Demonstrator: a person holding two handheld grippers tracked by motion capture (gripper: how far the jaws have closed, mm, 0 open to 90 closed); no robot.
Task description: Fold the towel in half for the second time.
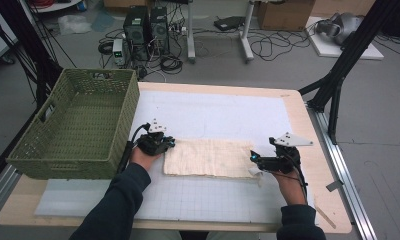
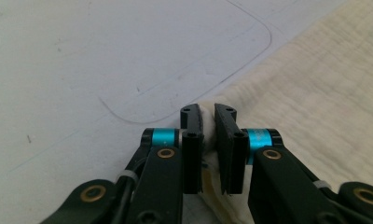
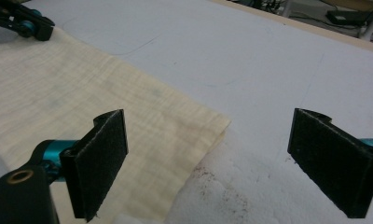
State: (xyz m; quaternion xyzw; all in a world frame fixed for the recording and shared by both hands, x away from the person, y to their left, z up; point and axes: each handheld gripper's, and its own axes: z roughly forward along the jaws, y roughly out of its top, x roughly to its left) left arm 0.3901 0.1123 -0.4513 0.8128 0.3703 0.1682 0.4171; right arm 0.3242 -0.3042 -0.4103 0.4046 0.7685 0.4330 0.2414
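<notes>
A: Cloth [image 1: 208,158] lies folded flat on the white mat [image 1: 213,110], at the centre of the table [image 1: 308,150] and slightly toward six o'clock. We see our left gripper [image 1: 169,142] at its nine o'clock end and our right gripper [image 1: 253,156] at its three o'clock end.

B: Grip first. In the left gripper view, the left gripper [image 2: 209,140] is clenched on a bunched corner of the cloth [image 2: 315,107], with pale fabric pinched between the narrow black jaws.

A: And the other side? In the right gripper view, the right gripper [image 3: 208,163] stands released, its jaws wide apart. One pad hangs over the cloth [image 3: 105,102] and the other over the bare mat [image 3: 268,60], with the cloth's corner between them and nothing pressed.

B: So we judge the work to be at an early grasp: one end is taken, and the other is lined up but not yet caught. Whatever lifting or folding follows is still left.

A: The green woven basket [image 1: 78,125] sits at nine o'clock, touching the mat's edge, with nothing visible inside it. If the cloth is bound there, that carry is not yet done.

B: Writing? We read none. The mat bears a faint printed grid and thin curved outlines, but no brand, label or lettering is legible on the cloth, the basket or either gripper.
</notes>
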